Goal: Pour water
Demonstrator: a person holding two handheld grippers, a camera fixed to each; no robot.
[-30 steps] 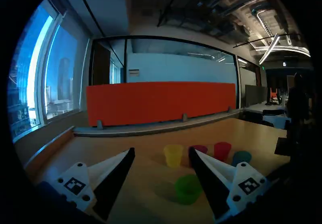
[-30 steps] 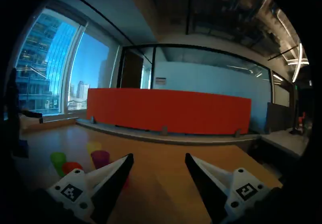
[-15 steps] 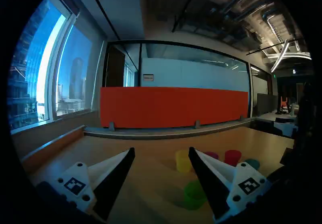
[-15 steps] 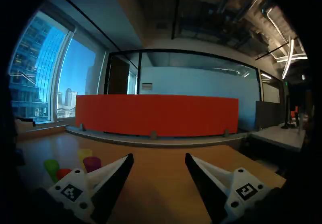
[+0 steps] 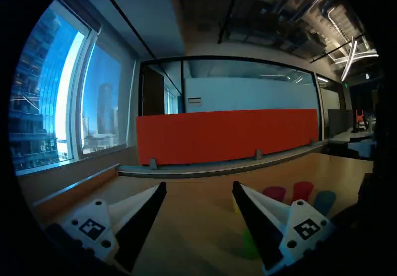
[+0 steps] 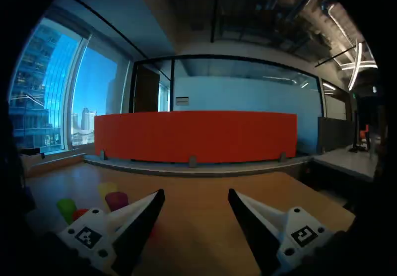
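Looking low and level across the wooden table (image 5: pixel 198 216) toward the far orange partition (image 5: pixel 228 134), overlapping on both plus the cups (image 6: pixel 116 199) close by.

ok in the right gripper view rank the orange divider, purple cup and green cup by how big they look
1. orange divider, by far the largest.
2. purple cup and green cup: about alike, both low and partly hidden, so unranked.

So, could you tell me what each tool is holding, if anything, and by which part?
Nothing is held: the left tool and the right tool are both open and empty.
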